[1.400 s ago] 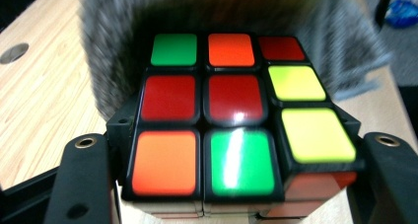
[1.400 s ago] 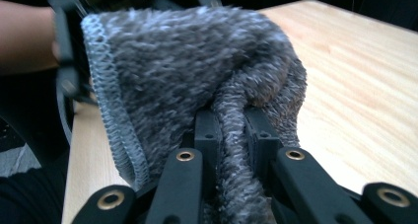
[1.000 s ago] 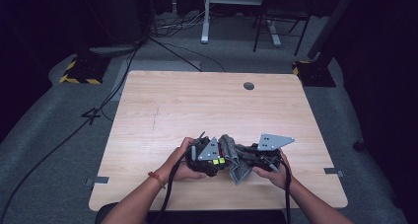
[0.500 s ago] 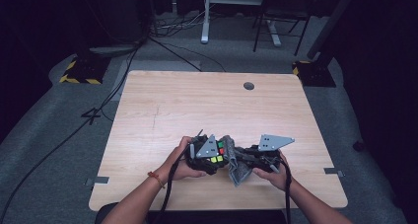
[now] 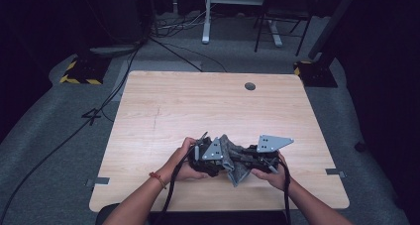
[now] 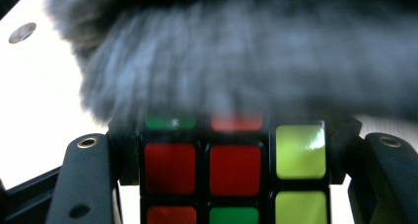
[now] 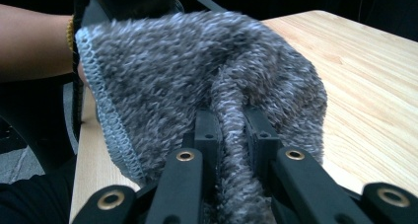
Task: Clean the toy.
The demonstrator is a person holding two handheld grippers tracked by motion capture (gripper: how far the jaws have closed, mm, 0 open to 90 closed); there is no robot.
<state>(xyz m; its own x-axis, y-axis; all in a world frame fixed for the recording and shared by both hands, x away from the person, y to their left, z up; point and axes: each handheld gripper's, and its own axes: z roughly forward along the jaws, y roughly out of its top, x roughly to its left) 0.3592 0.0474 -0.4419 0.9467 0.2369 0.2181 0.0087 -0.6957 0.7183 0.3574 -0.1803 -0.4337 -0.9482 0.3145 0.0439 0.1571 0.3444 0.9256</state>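
A twisty puzzle cube (image 6: 231,169) with red, green and yellow-green stickers sits clamped between the jaws of my left gripper (image 6: 231,184). A fuzzy grey cloth (image 7: 207,86) is pinched in a fold by my right gripper (image 7: 230,130). The cloth (image 6: 256,56) lies over the far face of the cube and hides it. In the high view both grippers meet above the table's near edge, left gripper (image 5: 210,155) and right gripper (image 5: 242,160), with the cloth (image 5: 235,168) hanging between them.
The light wooden table (image 5: 198,106) has a round cable hole (image 5: 250,86) near its far edge. A person's forearms come in from the bottom. Black cables trail off the near edge. Desk and chair legs (image 5: 267,31) stand beyond on grey carpet.
The two grippers have shifted slightly. The cube's coloured face, visible between them earlier, is now covered by the grey cloth.
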